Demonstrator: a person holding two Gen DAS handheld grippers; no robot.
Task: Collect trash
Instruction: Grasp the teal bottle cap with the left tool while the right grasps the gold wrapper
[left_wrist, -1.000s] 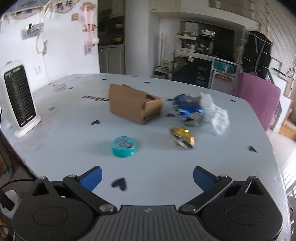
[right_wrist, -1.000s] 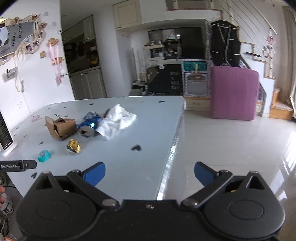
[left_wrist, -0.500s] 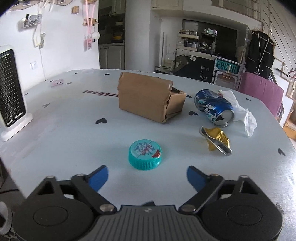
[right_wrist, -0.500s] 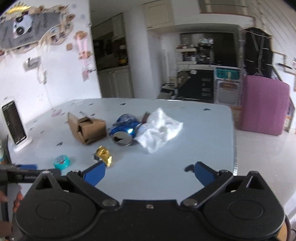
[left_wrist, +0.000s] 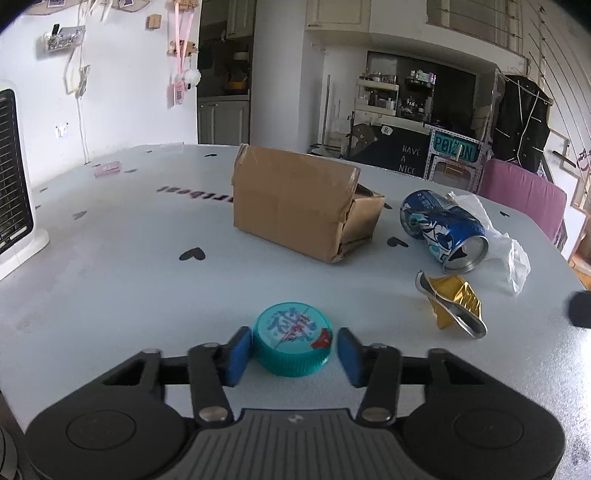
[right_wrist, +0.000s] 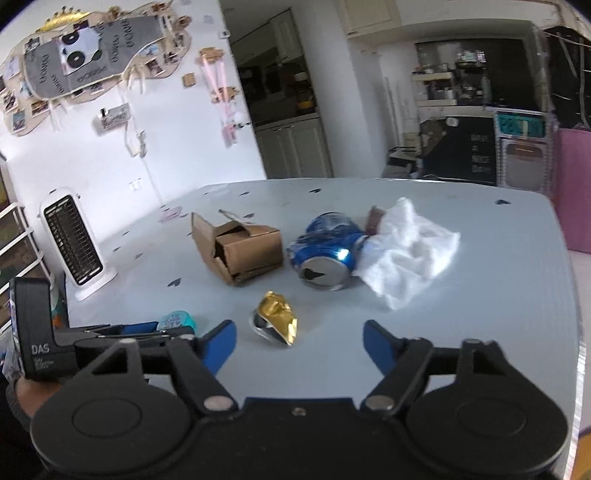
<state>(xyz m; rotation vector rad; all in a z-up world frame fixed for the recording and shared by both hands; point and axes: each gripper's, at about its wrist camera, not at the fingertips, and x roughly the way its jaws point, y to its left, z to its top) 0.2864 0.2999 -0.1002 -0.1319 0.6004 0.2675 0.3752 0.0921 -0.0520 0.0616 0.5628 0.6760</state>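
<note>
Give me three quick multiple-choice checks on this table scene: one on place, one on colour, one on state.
1. What sits between the left gripper pads?
A. teal bottle cap
B. blue can
C. cardboard box

2. What colour is the crushed wrapper in front of the right gripper?
A. red
B. gold
C. green

3. How does the blue can rest?
A. upright
B. inside the box
C. on its side

Answers:
1 A: the cap lies between the closing pads.
2 B: the foil is gold.
3 C: its end faces the camera, on the table.
</note>
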